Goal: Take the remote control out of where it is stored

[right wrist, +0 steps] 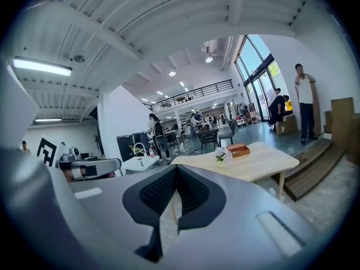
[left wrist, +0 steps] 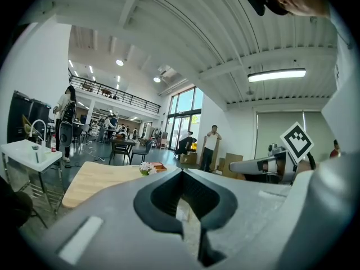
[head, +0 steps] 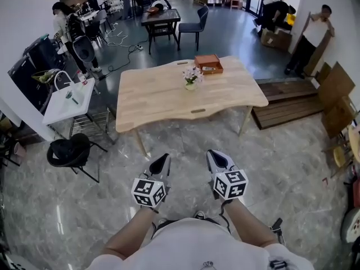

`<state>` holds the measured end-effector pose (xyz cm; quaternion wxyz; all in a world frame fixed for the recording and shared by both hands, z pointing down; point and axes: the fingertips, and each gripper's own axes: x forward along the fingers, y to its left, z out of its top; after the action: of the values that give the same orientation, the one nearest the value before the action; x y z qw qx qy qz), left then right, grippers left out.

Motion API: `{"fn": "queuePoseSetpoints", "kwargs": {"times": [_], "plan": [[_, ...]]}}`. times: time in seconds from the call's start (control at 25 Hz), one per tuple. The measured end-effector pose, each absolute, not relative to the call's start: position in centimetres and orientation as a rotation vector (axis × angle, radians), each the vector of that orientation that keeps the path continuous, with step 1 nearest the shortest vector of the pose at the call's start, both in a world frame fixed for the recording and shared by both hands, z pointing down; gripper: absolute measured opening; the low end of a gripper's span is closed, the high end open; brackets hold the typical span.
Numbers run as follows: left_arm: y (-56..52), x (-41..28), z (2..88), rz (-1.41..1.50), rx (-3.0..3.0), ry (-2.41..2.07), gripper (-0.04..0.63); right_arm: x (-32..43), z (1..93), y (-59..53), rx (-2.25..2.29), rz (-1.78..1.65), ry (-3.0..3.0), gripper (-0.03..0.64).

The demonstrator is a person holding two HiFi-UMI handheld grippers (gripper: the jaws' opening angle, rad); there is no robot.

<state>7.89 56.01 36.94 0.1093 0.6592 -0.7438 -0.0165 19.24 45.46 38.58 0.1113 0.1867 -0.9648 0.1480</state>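
No remote control shows in any view. A brown box (head: 208, 64) (right wrist: 239, 149) lies closed on the far side of a light wooden table (head: 163, 97) (left wrist: 98, 179) (right wrist: 264, 163), next to a small vase of flowers (head: 191, 77) (right wrist: 220, 156) (left wrist: 147, 169). I stand on the marble floor a step or two short of the table's near edge. My left gripper (head: 163, 161) (left wrist: 181, 173) and right gripper (head: 216, 156) (right wrist: 176, 170) are held side by side in front of me, pointing at the table. Both are shut with nothing between the jaws.
A white sink stand (head: 70, 100) and a black stool (head: 68, 151) are at the left. A low wooden platform (head: 287, 103) and leaning cardboard sheets (head: 336, 97) are at the right. Beyond the table stand a dark table with chairs (head: 163, 21) and several people.
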Motion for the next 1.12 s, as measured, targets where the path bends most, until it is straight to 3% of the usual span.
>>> {"fn": "queuePoseSetpoints", "kwargs": {"times": [0.6,1.12], "plan": [[48.7,13.4,38.7,-0.008,1.933,-2.178,0.0,24.6,40.4,37.2,0.562,0.491,-2.836,0.028],[41.3,11.1,40.1,-0.027,1.993,-2.095,0.0,23.6,41.8,31.3,0.671,0.514,-2.808,0.028]]}}
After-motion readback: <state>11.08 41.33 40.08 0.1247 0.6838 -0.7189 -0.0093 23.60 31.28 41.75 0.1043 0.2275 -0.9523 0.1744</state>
